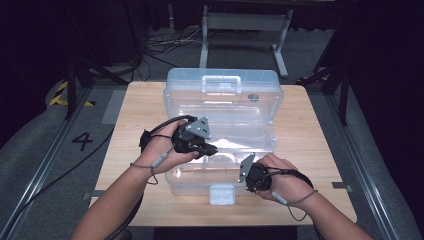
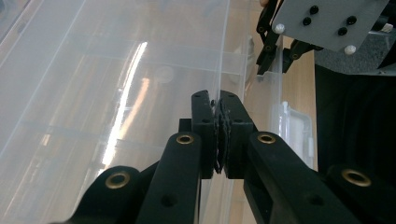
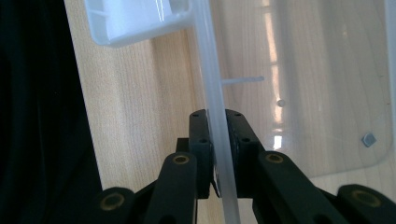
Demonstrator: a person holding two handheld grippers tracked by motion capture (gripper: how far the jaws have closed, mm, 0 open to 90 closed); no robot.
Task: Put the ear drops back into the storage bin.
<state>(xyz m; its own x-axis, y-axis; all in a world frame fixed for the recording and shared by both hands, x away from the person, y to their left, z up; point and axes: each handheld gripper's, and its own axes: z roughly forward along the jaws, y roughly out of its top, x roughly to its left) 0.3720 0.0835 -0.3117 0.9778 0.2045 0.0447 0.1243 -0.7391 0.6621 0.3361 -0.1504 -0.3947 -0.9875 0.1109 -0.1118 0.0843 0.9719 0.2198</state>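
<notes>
Fingers [image 2: 232,122] of both grippers pinch the box [image 1: 220,100] walls; lift evenly, keep it level.

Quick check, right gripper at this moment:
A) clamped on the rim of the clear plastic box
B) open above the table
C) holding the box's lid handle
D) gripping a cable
A: in the right gripper view, the right gripper has both jaws pressed against the thin front rim of the clear plastic box; the high view shows it at the box's near edge beside the latch.
</notes>
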